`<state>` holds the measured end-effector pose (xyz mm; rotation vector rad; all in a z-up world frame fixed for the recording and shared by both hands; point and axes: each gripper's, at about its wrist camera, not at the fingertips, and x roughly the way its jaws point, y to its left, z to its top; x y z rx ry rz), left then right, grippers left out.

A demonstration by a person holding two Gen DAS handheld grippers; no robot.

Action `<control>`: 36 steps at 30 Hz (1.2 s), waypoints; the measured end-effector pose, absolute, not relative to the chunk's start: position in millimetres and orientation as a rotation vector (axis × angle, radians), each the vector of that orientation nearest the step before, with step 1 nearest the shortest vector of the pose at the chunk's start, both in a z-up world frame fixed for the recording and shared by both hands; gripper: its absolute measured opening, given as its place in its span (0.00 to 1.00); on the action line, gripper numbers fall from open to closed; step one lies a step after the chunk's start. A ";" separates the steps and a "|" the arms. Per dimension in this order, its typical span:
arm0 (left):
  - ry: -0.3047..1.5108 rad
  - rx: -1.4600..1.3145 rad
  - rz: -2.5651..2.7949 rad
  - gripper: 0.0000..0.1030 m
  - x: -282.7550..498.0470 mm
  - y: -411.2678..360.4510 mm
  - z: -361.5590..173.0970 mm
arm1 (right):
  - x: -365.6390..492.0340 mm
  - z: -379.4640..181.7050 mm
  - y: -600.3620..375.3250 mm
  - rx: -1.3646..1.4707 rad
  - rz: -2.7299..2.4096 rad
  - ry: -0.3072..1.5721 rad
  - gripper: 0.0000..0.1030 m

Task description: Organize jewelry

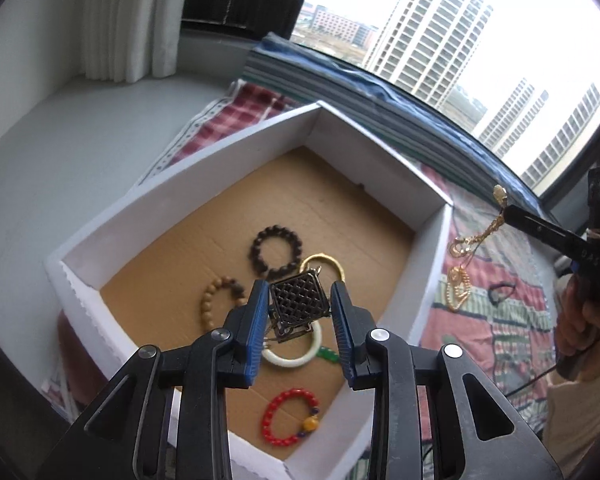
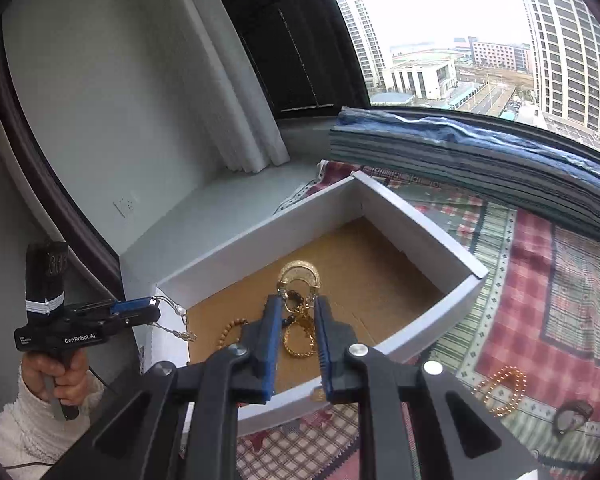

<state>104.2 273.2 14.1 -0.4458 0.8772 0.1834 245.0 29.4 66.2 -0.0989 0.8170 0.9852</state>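
Observation:
My left gripper (image 1: 299,286) is shut on a dark latticed square pendant (image 1: 296,302), held over the white box (image 1: 204,152). On the box's cardboard floor lie a dark bead bracelet (image 1: 276,248), a tan bead bracelet (image 1: 210,300), a gold bangle (image 1: 332,262), a white bangle (image 1: 292,358) and a red bead bracelet (image 1: 278,428). My right gripper (image 2: 298,300) is shut on a gold necklace (image 2: 300,276) that dangles above the box (image 2: 420,220). The left wrist view shows that gripper (image 1: 506,212) at the right, the gold chain (image 1: 464,248) hanging from it.
A patchwork cloth (image 2: 540,280) lies under the box. On it are a gold bead strand (image 2: 504,390) and a dark ring (image 2: 572,416). A stack of folded blue-grey mats (image 2: 460,152) runs along the window. A person's hand (image 2: 56,372) holds the left gripper (image 2: 152,310).

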 end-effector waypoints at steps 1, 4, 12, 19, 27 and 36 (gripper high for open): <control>0.887 -0.454 0.198 0.30 104.2 278.8 6.8 | 248.5 57.2 37.6 -0.109 0.985 0.828 0.17; 0.918 -0.472 0.236 0.30 103.9 293.1 -12.7 | 259.7 27.5 57.5 -0.133 0.972 0.872 0.17; 1.007 -0.459 0.302 0.33 104.5 301.0 -48.6 | 281.0 -49.1 91.7 -0.321 0.831 0.965 0.19; 0.904 -0.376 0.353 0.70 88.4 290.5 -13.5 | 260.1 15.2 54.5 -0.192 0.855 0.804 0.49; 0.797 -0.301 0.205 0.86 66.3 205.0 19.7 | 179.3 25.7 0.6 -0.298 0.759 0.727 0.68; 0.947 -0.268 -0.075 0.90 60.8 60.0 -44.8 | 107.9 -61.2 -118.1 -0.245 0.564 0.863 0.68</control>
